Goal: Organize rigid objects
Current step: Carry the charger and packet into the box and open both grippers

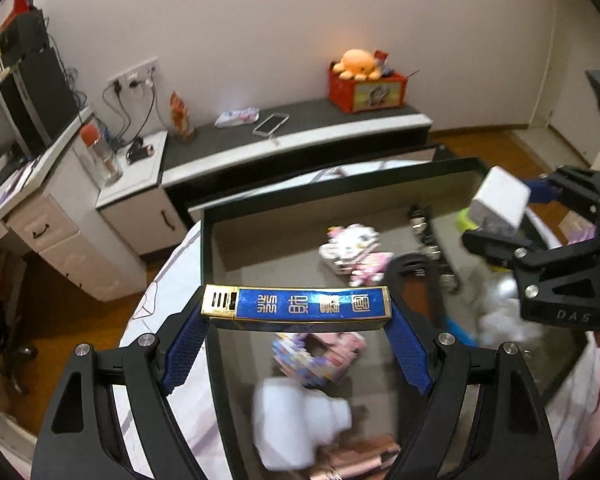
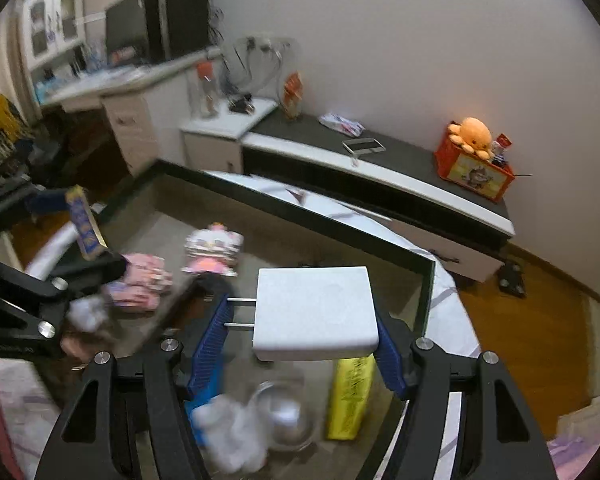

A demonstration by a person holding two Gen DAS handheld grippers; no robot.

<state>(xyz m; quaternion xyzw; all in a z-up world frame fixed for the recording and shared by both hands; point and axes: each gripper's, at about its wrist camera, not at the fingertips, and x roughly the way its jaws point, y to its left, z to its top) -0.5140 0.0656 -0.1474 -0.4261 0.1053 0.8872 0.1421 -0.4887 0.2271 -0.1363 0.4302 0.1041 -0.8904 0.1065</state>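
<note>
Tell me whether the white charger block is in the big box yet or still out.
Still out: the white charger block is clamped between the right hand-held gripper pads, held above the box, with its prongs against one pad.

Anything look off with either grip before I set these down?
The right gripper holds the white plug adapter oddly: one pad bears on its two metal prongs, not its body, so it may slip. The left gripper holds the blue and gold box squarely by its ends.
</note>
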